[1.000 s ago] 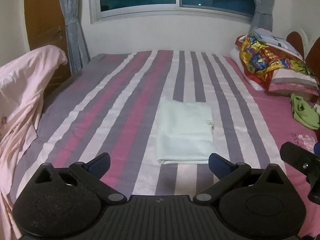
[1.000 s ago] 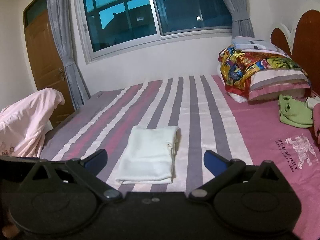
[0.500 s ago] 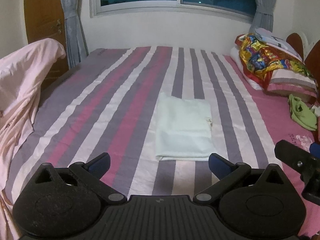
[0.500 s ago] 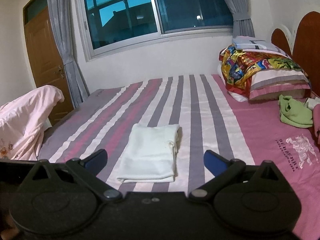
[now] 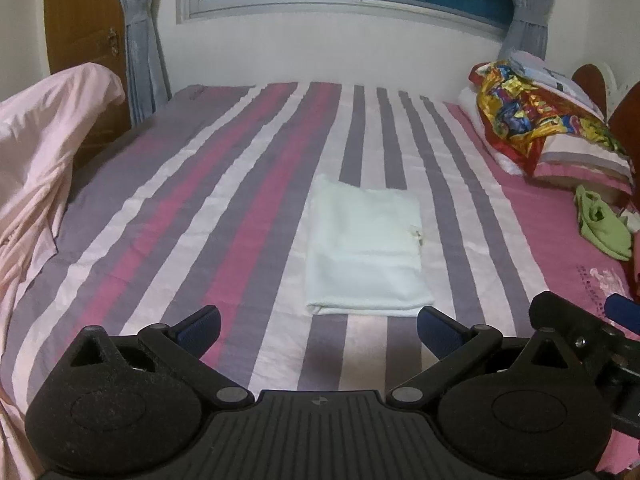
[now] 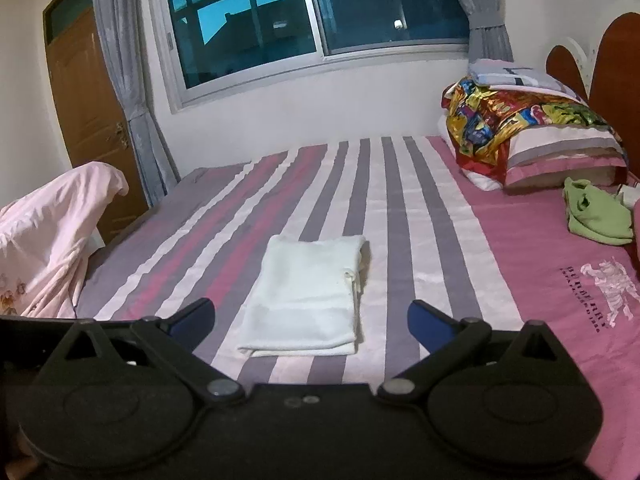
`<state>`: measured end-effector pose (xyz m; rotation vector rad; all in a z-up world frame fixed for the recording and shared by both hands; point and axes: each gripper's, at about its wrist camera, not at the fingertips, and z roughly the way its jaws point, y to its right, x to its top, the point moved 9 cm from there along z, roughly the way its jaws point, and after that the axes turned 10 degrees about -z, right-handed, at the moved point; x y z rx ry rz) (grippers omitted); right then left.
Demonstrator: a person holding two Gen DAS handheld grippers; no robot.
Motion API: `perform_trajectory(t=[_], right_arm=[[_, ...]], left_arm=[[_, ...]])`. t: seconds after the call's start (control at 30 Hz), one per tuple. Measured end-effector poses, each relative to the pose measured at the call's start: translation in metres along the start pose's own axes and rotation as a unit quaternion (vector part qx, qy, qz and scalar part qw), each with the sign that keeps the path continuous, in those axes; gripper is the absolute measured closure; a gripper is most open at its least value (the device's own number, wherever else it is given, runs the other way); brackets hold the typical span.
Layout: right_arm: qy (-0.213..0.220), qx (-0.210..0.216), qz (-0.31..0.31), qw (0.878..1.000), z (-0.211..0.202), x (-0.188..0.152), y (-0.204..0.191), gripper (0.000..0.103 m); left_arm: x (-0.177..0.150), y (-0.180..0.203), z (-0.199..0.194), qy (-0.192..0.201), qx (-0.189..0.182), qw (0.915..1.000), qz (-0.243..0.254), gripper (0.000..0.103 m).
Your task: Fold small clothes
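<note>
White cloth folded, both grippers empty

The white cloth (image 5: 366, 248) lies as a neat soft rectangle on the striped bed sheet (image 5: 224, 200), just ahead of the left gripper (image 5: 318, 326) and right gripper (image 6: 310, 318), both spread wide and holding nothing. This fold looks finished; next likely calls for reaching the crumpled green garment (image 6: 596, 214) near the pillow (image 6: 560, 148)
</note>
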<state>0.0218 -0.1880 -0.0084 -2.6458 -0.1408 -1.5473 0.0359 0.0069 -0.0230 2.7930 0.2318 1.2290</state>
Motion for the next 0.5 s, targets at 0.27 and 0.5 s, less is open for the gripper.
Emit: perform_trajectory(t=[0.27, 0.5], right_arm=[[-0.010, 0.003, 0.000, 1.000, 0.012, -0.004, -0.003, 0.001], [-0.017, -0.003, 0.012, 1.000, 0.022, -0.009, 0.001, 0.001]], left_arm=[[-0.003, 0.002, 0.016, -0.019, -0.022, 0.9995, 0.010, 0.000], [0.001, 0.001, 0.023, 0.014, -0.045, 0.9988, 0.011, 0.000]])
